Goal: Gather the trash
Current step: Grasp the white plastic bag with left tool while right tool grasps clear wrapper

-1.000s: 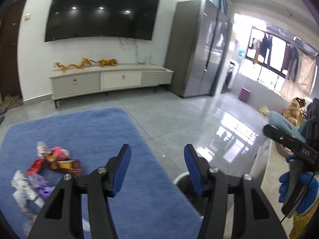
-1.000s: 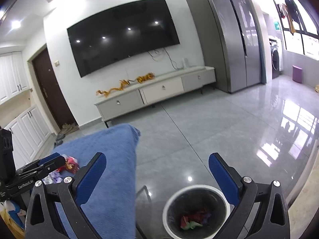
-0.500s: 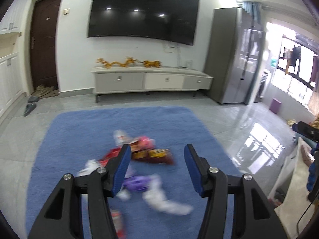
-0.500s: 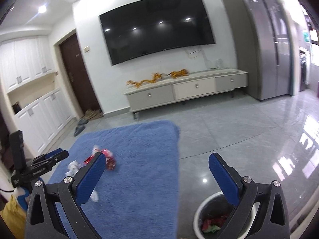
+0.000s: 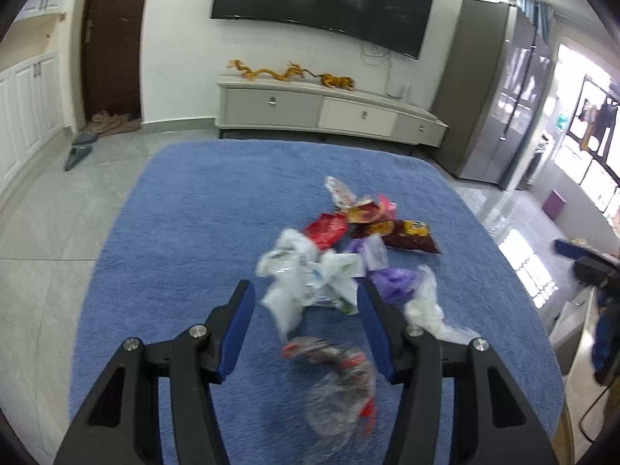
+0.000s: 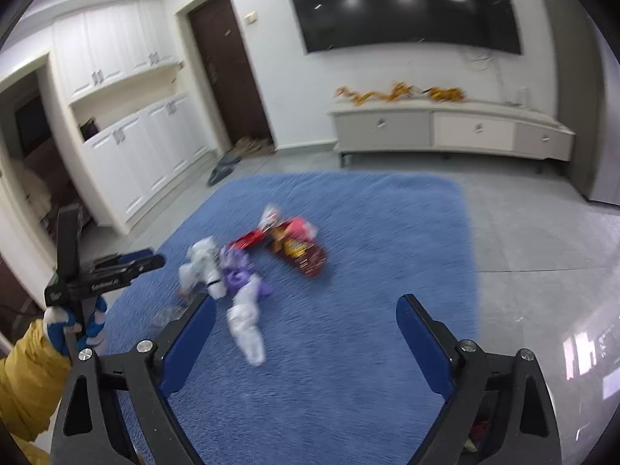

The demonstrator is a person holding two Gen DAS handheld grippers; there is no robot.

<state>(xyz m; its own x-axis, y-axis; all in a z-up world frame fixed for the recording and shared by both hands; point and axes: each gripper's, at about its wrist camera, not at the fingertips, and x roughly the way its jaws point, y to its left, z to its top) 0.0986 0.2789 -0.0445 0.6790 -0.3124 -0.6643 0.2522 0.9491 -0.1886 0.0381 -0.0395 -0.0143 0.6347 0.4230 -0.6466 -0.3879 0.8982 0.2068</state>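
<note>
A blue rug (image 5: 201,232) covers the middle of the tiled floor (image 5: 42,224), with a low TV cabinet (image 5: 329,112) against the wall beyond its far edge and a dark screen (image 5: 321,0) mounted above that. On the rug, towards its right half in the left wrist view, lies a loose heap of trash: crumpled white plastic bags (image 5: 306,275) nearest, a purple wrapper (image 5: 395,283) touching them on the right, a red packet (image 5: 327,228) and a dark red snack bag (image 5: 407,236) behind, at the heap's far end. A clear, crumpled piece with red marks (image 5: 337,372) sits alone on the rug, just nearer than the heap.

The left tool (image 5: 306,325) hangs above the rug with its jaws partly spread and nothing between the pads; the clear piece shows below the gap. The right tool (image 6: 306,329) is spread wide and empty over the rug's near side, and its jaws have just been closing a little. A white bag (image 6: 246,325) lies beside its left finger.
</note>
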